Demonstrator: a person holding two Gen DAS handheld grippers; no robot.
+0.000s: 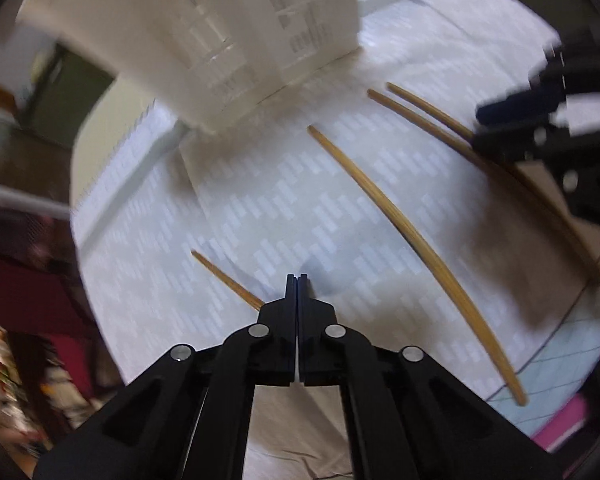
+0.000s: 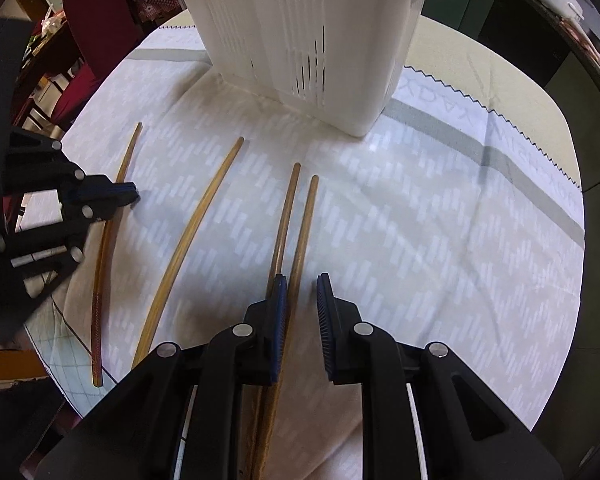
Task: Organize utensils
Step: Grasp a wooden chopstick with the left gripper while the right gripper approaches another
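Chopsticks (image 2: pixel 188 240) look light, stiff, slick; grip mid-shaft: left tool (image 1: pixel 297 278) pinched together over one, right tool (image 2: pixel 302 284) apart astride another.

Black grippers (image 2: pixel 301 292); silver pivot pins; blue pads (image 2: pixel 325 312) (ribbed).
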